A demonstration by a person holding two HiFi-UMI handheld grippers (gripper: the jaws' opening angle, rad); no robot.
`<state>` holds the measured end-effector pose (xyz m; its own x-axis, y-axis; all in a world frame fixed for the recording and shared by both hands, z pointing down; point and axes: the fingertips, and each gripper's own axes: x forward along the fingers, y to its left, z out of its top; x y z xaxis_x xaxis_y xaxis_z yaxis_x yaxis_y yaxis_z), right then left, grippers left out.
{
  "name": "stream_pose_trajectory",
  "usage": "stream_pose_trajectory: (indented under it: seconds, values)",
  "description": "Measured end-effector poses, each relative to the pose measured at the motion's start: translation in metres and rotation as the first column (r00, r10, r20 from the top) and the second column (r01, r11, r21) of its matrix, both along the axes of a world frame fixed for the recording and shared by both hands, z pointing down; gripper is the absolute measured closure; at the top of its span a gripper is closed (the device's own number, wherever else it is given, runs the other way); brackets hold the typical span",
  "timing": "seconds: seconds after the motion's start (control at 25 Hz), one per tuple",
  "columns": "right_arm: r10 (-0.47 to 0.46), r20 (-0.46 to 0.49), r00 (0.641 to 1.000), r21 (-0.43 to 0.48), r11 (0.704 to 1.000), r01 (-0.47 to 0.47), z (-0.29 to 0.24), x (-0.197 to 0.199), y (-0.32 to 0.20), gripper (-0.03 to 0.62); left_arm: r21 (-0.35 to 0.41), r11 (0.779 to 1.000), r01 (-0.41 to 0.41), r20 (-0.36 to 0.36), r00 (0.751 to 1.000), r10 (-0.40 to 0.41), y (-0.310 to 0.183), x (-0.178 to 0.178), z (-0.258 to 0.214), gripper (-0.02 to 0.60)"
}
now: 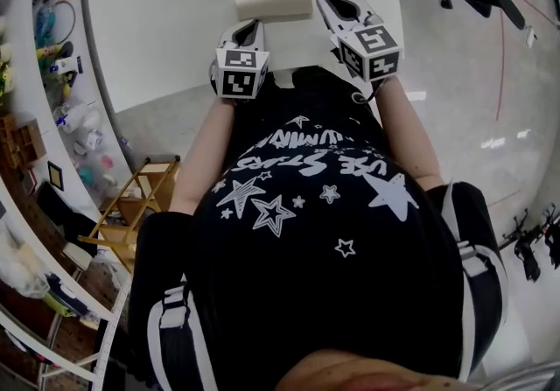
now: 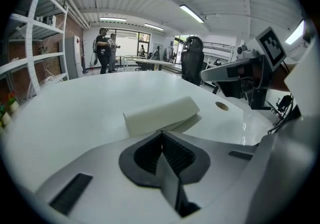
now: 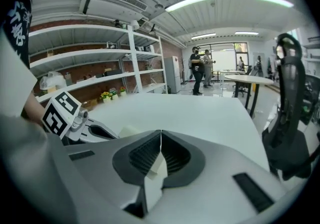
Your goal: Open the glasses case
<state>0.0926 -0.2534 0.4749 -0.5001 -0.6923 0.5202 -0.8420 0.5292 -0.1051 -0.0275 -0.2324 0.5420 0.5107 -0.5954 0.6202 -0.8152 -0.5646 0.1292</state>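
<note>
In the head view the cream glasses case lies on the white bench at 12 o'clock. The left hand-held gripper is at its 7 o'clock, the right hand-held gripper at its 3 o'clock. Only the gripper views show both clenched and empty. The right one almost hides the case.

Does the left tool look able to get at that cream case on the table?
Probably yes. The case lies just ahead of the left tool on the table, with nothing between them. Its jaws are together, though, so they would need opening to grip.
</note>
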Motion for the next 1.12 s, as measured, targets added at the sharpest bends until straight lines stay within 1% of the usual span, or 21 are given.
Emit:
stream_pose_trajectory:
  seconds: [0.12, 0.24, 0.4, 0.52, 0.64, 0.68, 0.8, 0.88, 1.12]
  values:
    - [-0.125, -0.064, 0.990, -0.007, 0.992, 0.125, 0.011, -0.010, 0.000, 0.585, 0.010, 0.999, 0.044, -0.002, 0.999, -0.044, -0.003, -0.004, -0.001, 0.569]
    - [-0.215, -0.094, 0.972, -0.029, 0.977, 0.213, 0.022, -0.017, 0.003, 0.585, 0.011, 0.998, 0.067, 0.007, 0.998, -0.067, -0.004, -0.002, 0.000, 0.569]
    - [-0.303, -0.132, 0.944, -0.039, 0.953, 0.300, 0.032, -0.024, 0.005, 0.585, -0.007, 0.996, 0.091, 0.024, 0.996, -0.091, -0.004, -0.003, 0.005, 0.569]
    - [-0.348, -0.171, 0.922, 0.000, 0.935, 0.353, 0.032, -0.029, 0.004, 0.576, -0.007, 0.994, 0.108, 0.031, 0.994, -0.108, -0.004, -0.005, 0.006, 0.569]
    - [-0.397, -0.224, 0.890, 0.023, 0.911, 0.412, 0.035, -0.033, 0.003, 0.482, -0.005, 0.993, 0.116, 0.034, 0.993, -0.116, -0.005, -0.005, 0.006, 0.569]
    - [-0.416, -0.242, 0.876, 0.021, 0.901, 0.434, 0.039, -0.034, 0.004, 0.451, -0.003, 0.993, 0.119, 0.036, 0.992, -0.118, -0.005, -0.005, 0.006, 0.569]
    - [-0.473, -0.293, 0.831, 0.003, 0.869, 0.495, 0.051, -0.035, 0.006, 0.385, -0.003, 0.992, 0.124, 0.037, 0.992, -0.124, -0.005, -0.004, 0.007, 0.569]
    - [-0.496, -0.329, 0.804, -0.002, 0.851, 0.525, 0.057, -0.035, 0.007, 0.330, -0.007, 0.992, 0.129, 0.033, 0.991, -0.129, -0.005, -0.003, 0.007, 0.569]
    - [-0.540, -0.397, 0.742, -0.002, 0.809, 0.587, 0.070, -0.042, 0.004, 0.324, -0.023, 0.990, 0.136, 0.021, 0.991, -0.136, -0.005, -0.005, 0.007, 0.569]
